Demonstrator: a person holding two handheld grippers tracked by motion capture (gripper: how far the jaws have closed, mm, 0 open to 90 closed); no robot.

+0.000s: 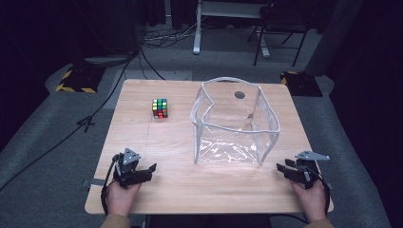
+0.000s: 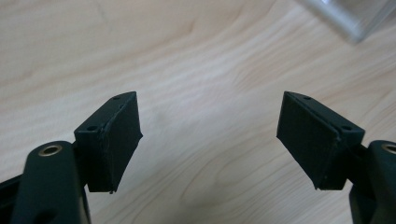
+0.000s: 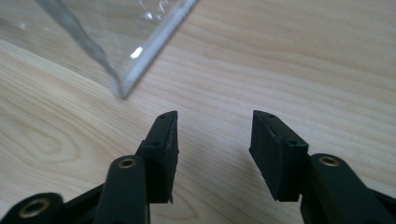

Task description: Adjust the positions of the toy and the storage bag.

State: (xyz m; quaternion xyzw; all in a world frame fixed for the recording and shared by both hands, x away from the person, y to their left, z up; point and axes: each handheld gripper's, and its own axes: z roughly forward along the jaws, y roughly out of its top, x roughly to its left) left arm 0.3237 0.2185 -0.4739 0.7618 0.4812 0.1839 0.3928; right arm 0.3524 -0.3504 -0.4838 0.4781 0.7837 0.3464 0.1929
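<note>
Both sets of fingers gaping, empty — left gripper [image 1: 142, 172] wider than right gripper [image 1: 287, 169]. Cube [image 1: 160, 108] sits far-left on desk [image 1: 157, 190], beside the clear bag [image 1: 235, 123] — likely the left's reach, straight ahead.

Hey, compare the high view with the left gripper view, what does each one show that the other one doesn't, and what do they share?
High view alone: the puzzle cube, the whole clear bag standing open, the right gripper, both hands, the floor and cables beyond the table.

Left gripper view alone: the left gripper close up, jaws wide apart over bare wood, nothing between them.

Both: the wooden table, the left gripper, and the bag, though just its corner shows in the left gripper view.
</note>
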